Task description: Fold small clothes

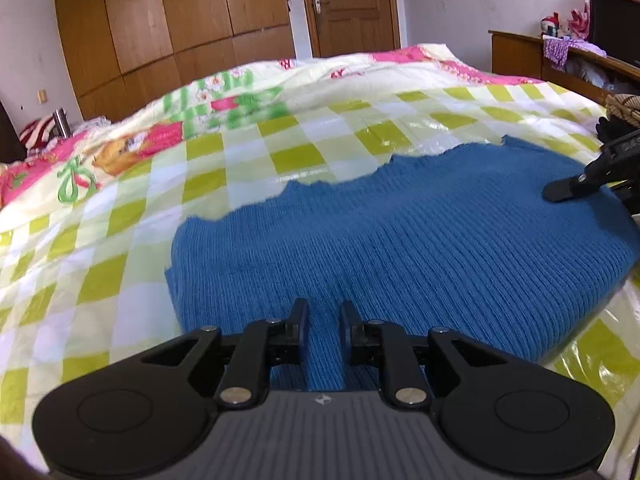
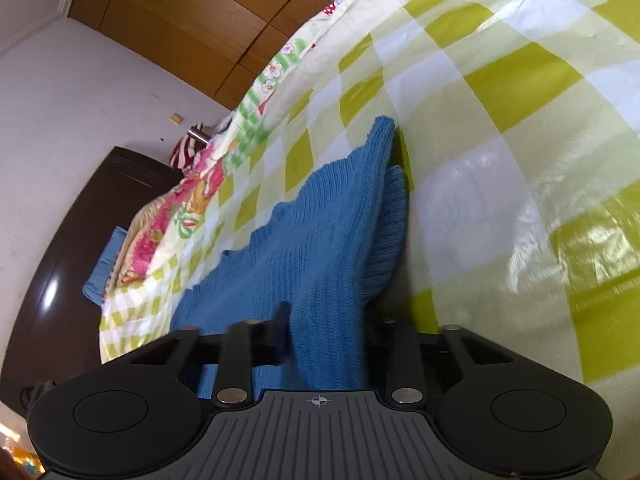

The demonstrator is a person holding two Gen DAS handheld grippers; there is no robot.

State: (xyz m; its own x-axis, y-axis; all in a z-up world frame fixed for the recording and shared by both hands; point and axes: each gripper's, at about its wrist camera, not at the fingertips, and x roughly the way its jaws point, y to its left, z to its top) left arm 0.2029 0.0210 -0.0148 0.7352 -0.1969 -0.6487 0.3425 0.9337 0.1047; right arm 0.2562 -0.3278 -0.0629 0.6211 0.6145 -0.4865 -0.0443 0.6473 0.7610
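1. Blue ribbed knit is what you are working on: the small sweater (image 1: 400, 240) is lying spread on the checked green-and-white bedspread (image 1: 240, 152), near the edge closest to you, with its far edge ragged and uneven against the squares.

2. Your left gripper (image 1: 323, 322) is sitting low on the near hem with its jaws narrowly apart and a ridge of knit running up between them; the pads do not look pressed onto it, so judge that side as not yet secured and close fully before you lift.

3. Your right gripper (image 2: 328, 340) is rolling over at the sweater's right end, and a thick fold of fabric (image 2: 340, 240) is rising up through its jaws. The fingertips are hidden under the cloth, so you cannot tell whether the pads are clamping or only cradling it. Check that you are pinching both layers.

4. Be keeping the two hands level with each other as you carry the edge across, so the fold line is running straight along the ribs.

5. Watch the glossy plastic cover (image 2: 520, 200) on the bedspread: it is probably slippery, and the sweater may be sliding rather than folding.

6. Far off, the wooden wardrobe (image 1: 160, 20) and door (image 1: 348, 4) are standing well clear.
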